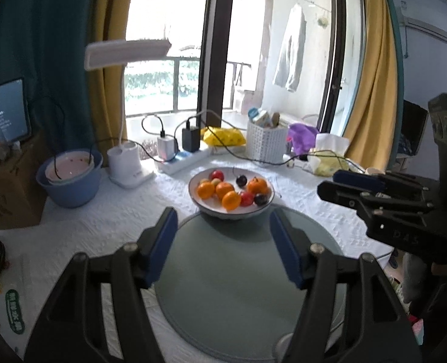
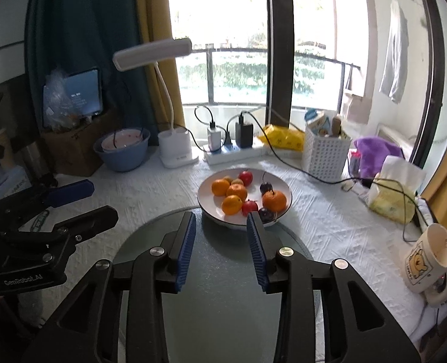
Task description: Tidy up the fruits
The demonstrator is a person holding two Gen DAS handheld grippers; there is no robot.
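Note:
A white bowl (image 1: pixel 208 208) (image 2: pixel 277 187) holds several oranges (image 1: pixel 205 189) (image 2: pixel 274 200), red fruits (image 1: pixel 216 175) (image 2: pixel 245 178) and dark plums (image 1: pixel 241 180) (image 2: pixel 265 187). It stands at the far edge of a round grey-green glass plate (image 1: pixel 232 287) (image 2: pixel 220 302). My left gripper (image 1: pixel 220 227) is open and empty, hovering over the plate just short of the bowl. My right gripper (image 2: pixel 221 220) is open and empty, its fingertips near the bowl's front rim. Each gripper shows in the other's view, the right one (image 1: pixel 344 186) and the left one (image 2: pixel 96 199).
A blue basin (image 1: pixel 69 181) with a pink bowl in it, a white desk lamp (image 1: pixel 123 163), a power strip with chargers (image 1: pixel 181 160), a white basket (image 1: pixel 265 145), a tissue pack (image 2: pixel 396 187) and a bear mug (image 2: pixel 429 257) stand around on the white cloth.

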